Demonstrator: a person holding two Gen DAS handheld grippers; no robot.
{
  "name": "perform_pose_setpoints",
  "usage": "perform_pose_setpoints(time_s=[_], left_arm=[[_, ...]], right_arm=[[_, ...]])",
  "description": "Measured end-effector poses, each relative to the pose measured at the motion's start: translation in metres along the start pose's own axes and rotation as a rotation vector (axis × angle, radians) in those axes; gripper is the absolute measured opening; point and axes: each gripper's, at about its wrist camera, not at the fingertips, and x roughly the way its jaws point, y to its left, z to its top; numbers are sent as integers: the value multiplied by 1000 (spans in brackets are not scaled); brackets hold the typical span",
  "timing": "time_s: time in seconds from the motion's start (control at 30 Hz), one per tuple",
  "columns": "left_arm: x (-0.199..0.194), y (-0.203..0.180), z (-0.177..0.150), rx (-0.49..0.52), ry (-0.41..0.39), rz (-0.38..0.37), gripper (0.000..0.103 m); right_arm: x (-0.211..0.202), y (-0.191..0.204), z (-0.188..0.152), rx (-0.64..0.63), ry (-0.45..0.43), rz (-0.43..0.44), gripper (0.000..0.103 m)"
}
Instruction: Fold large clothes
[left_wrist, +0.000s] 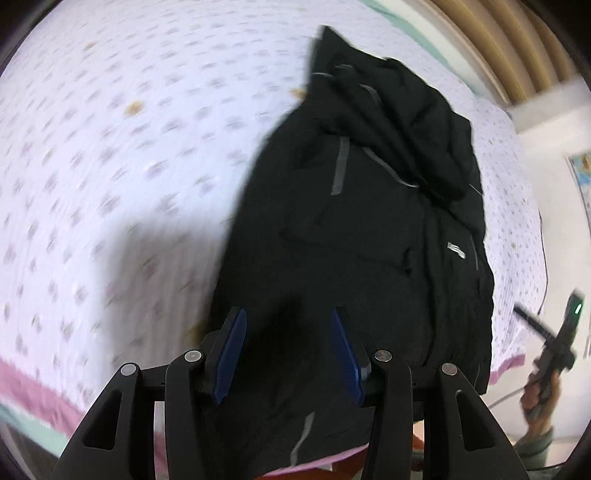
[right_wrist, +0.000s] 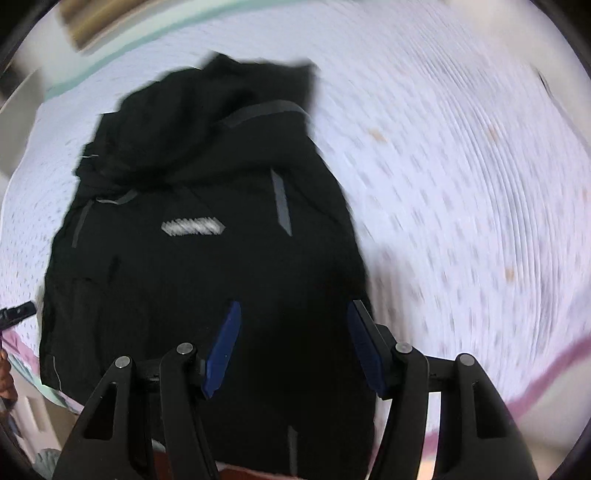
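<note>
A large black jacket (left_wrist: 354, 236) with grey reflective strips lies on a bed covered by a white sheet (left_wrist: 122, 155) with small purple marks. Its hood end is bunched at the far side. My left gripper (left_wrist: 288, 314) is open above the jacket's near hem, empty. In the right wrist view the same jacket (right_wrist: 199, 229) shows a white logo patch (right_wrist: 192, 226). My right gripper (right_wrist: 293, 308) is open above the jacket's near right part, empty. The right gripper also shows in the left wrist view (left_wrist: 554, 343), off the bed's right side.
The sheet has a pink border (left_wrist: 40, 391) along the near edge, also seen in the right wrist view (right_wrist: 546, 373). A wooden ribbed headboard (left_wrist: 517, 44) stands at the far right. A white wall (left_wrist: 554, 122) is beside the bed.
</note>
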Motion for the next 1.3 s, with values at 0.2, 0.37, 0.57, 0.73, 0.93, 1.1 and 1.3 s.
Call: perform_pose_setpoints(time_s=[0.2, 0.37, 0.57, 0.73, 0.93, 1.1, 1.3], left_arm=[[-1, 50, -17, -141, 17, -59, 51], [23, 56, -24, -136, 89, -90, 51], [43, 47, -25, -99, 138, -104, 58], [39, 39, -25, -68, 133, -126, 57], [-5, 4, -23, -36, 48, -576, 57], [23, -6, -26, -1, 141, -406, 57], [39, -3, -66, -7, 228, -274, 56]], right_arm=[[28, -58, -44, 173, 111, 148, 58], [34, -69, -59, 148, 142, 206, 47], [50, -91, -63, 215, 178, 231, 49], [69, -85, -75, 233, 252, 322, 46], [20, -48, -62, 139, 141, 549, 43], [51, -34, -70, 114, 250, 412, 44], [68, -36, -108, 134, 373, 381, 41]])
